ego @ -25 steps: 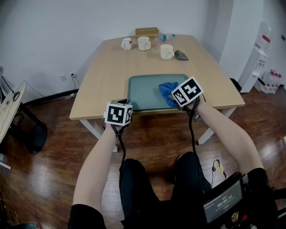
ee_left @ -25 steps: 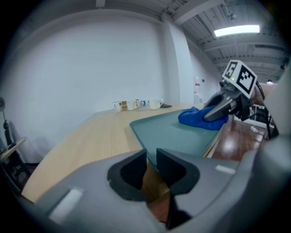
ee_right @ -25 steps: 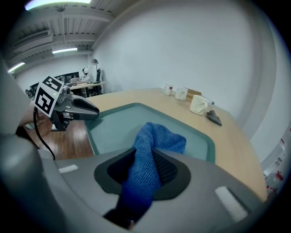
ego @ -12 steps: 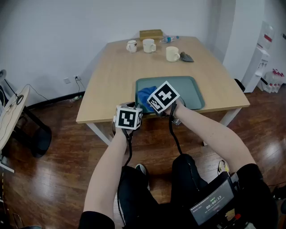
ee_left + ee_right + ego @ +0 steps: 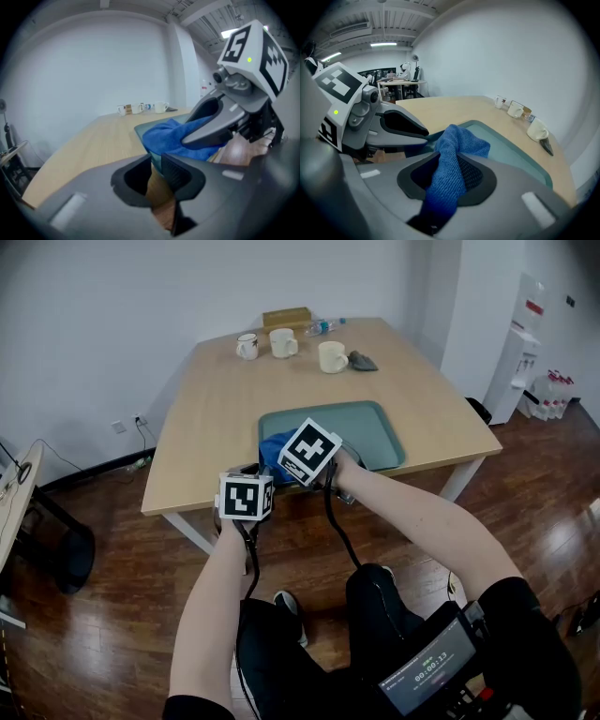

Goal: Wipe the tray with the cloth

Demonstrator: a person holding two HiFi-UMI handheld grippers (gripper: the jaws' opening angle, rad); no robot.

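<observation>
1. The right tool [image 5: 449, 161] is gripping the blue cloth [image 5: 274, 448]. In the right gripper view a fold of the fabric is running up between both pads and the jaws are pressing on it.
2. The cloth is lying bunched in the near-left corner of the green tray [image 5: 366, 432], with its lower part touching the tray floor and the rest rising into the right tool.
3. The left tool [image 5: 156, 164] is sitting just beside the right one. Its jaws are standing nearly together and appear to be pinching the tray's near rim at that same corner.
4. The tray is resting on the wooden surface [image 5: 216, 418] close to its near edge, and most of the tray floor is lying bare to the right of the cloth.
5. At the far end of the surface, three white mugs [image 5: 281, 342], a brown box [image 5: 286, 317], a plastic bottle [image 5: 323, 326] and a small dark item [image 5: 362, 361] are standing well apart from the tray.
6. Writing: a screen [image 5: 433, 673] on the person's lap is showing "00:00:13". A red label on the white dispenser [image 5: 517, 334] at the right is proving too small to read.
</observation>
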